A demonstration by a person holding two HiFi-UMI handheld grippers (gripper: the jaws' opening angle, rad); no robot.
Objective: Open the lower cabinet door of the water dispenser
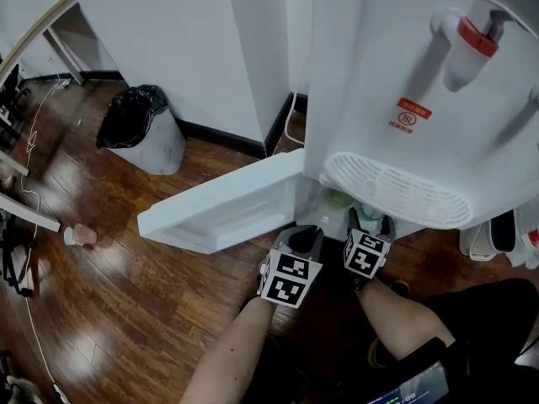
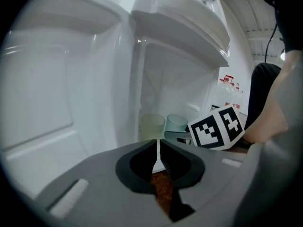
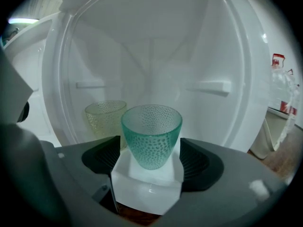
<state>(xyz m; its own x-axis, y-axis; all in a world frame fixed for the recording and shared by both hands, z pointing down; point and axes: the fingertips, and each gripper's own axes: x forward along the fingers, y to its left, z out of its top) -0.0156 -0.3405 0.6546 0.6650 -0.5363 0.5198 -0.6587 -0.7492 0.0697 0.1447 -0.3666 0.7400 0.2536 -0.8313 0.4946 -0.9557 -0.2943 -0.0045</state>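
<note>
1. Two tongs sat low at the foot of the dispenser (image 1: 396, 74) in the head view.
   - The door (image 1: 223, 209) stood swung wide, so I judged the opening done.
   - It lay left of both tongs. Its long axis ran out leftward and a little toward the camera from its hinge side by the dispenser's base.
   - The left tongs (image 1: 305, 236) were just beside the door's near end, closer to it than the right tongs (image 1: 369, 222).
   - A red label (image 1: 407, 114) on the dispenser's front was too small to read.

2. In the left gripper view, the left tongs were narrow, with the tips almost together.
   - Nothing stood between them, and only floor (image 2: 158, 193) showed through the slit.
   - The door's inner face filled the left side.
   - Ahead, inside the cabinet (image 2: 175, 89), a pale cup (image 2: 152, 126) and a green cup (image 2: 176, 123) stood upright side by side.
   - No writing could be read here.

3. In the right gripper view, the right tongs were wide apart.
   - The green cup stood upright straight ahead between the pads, with a gap on each side, so it touched neither.
   - The pale cup was behind it to the left.
   - Red print at the far right edge was unreadable.
</note>
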